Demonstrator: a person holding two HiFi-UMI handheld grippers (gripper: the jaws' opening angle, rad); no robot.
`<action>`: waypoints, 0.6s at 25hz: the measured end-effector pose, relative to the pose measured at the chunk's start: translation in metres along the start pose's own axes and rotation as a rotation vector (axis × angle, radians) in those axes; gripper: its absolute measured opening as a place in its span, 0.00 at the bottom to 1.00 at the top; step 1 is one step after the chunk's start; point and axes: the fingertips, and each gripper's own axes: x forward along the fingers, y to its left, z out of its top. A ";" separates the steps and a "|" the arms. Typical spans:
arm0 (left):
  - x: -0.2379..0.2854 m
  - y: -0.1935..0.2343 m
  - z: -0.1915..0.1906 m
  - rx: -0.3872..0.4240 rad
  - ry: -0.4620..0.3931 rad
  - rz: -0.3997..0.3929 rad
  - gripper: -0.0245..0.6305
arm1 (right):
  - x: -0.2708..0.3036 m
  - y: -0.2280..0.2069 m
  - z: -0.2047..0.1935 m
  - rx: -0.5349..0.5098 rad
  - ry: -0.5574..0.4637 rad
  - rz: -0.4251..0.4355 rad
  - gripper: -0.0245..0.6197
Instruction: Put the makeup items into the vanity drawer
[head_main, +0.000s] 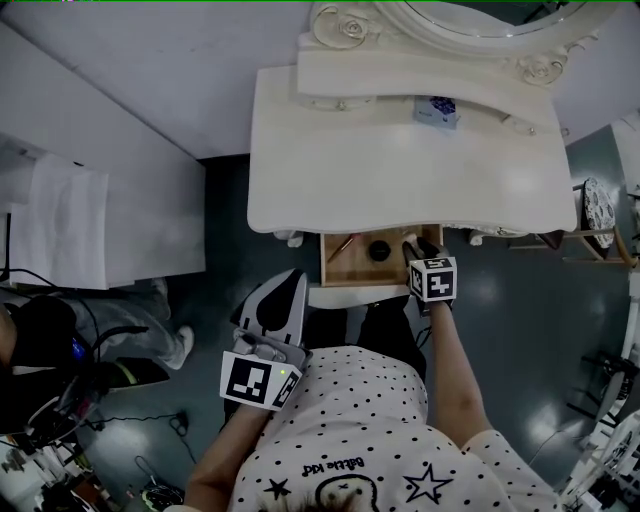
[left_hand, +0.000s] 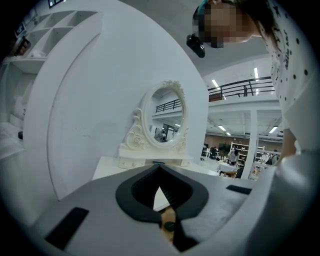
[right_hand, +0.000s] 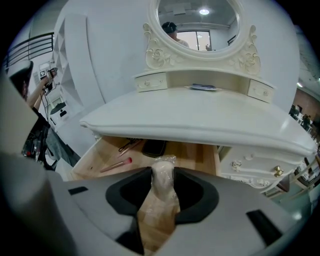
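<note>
The right claw (head_main: 418, 248) held a wrapped makeup thing (right_hand: 162, 172) over the open drawer (head_main: 345, 270).
The thing was pale, and the two jaws pinched its sides. The claw pointed down at the wooden drawer, which stuck out from under the white bench (head_main: 400, 170). A brush with a pink tip (right_hand: 116, 164) and a black case (right_hand: 154, 147) lay in the drawer. The left claw (head_main: 290, 280) was near the person's body, its jaws pressed together with nothing in them.
</note>
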 end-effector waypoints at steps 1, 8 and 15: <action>0.000 0.000 0.000 0.001 0.000 -0.001 0.03 | 0.000 0.000 0.000 -0.003 -0.002 -0.001 0.25; 0.000 -0.002 0.000 0.005 0.001 -0.006 0.03 | -0.001 0.000 0.002 -0.043 -0.002 -0.009 0.32; 0.000 -0.003 0.001 0.001 -0.003 -0.006 0.03 | -0.006 -0.003 0.006 -0.039 -0.018 -0.018 0.32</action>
